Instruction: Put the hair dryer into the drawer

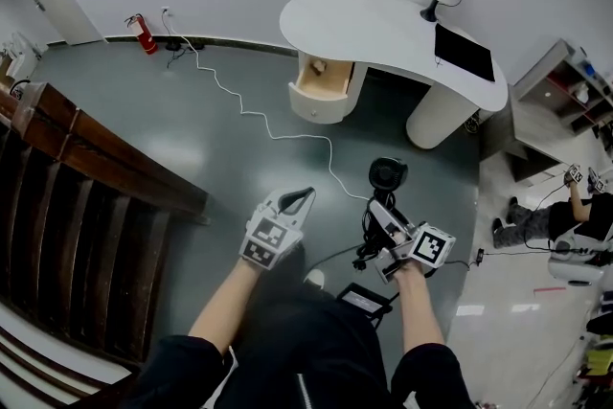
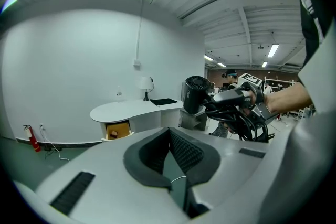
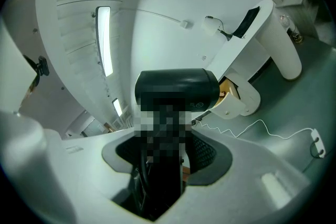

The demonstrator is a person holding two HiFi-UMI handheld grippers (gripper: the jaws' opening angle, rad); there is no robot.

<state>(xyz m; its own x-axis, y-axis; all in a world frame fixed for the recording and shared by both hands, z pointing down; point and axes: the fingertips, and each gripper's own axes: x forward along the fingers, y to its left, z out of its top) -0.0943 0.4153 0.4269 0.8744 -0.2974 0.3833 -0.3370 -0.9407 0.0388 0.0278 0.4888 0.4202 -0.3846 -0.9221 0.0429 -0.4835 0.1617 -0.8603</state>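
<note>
From the head view: keep the right gripper [image 1: 385,217] clamped on the handle of the hair dryer [image 1: 388,174], here well short of the desk [image 1: 383,24]. Carry it toward the open drawer [image 1: 321,77] under the desk's left end. Mind the looped cord [image 1: 369,254] dangling below the grip: likely to snag on the drawer front unless fed in together with the body. Step clear of the white cable [image 1: 278,134] snaking over the floor in front of the desk. Leave the left gripper [image 1: 305,196] free for steadying the drawer or tucking in the cord, tips pressed together on nothing. Impossible to judge from here how deep the drawer is or what lies inside.

From the left gripper view: left gripper [image 2: 169,131] closed at the tips, nothing between the pads. Beyond it, well apart from the desk [image 2: 131,110], hair dryer [image 2: 197,93] held nozzle-forward with the cord bunched under the right gripper [image 2: 236,96]. Drawer [image 2: 118,131] pulled out below the desk top; something small inside, too small to name.

From the right gripper view: right gripper [image 3: 167,153] pinching the handle, pads on either side, hair dryer [image 3: 176,89] upright above them. Line the barrel up with the drawer [image 3: 231,91], peeking out beside it under the desk [image 3: 247,44]. Handle masked by a mosaic patch, so exact pad contact hard to make out; most of the drawer covered by the barrel.
</note>
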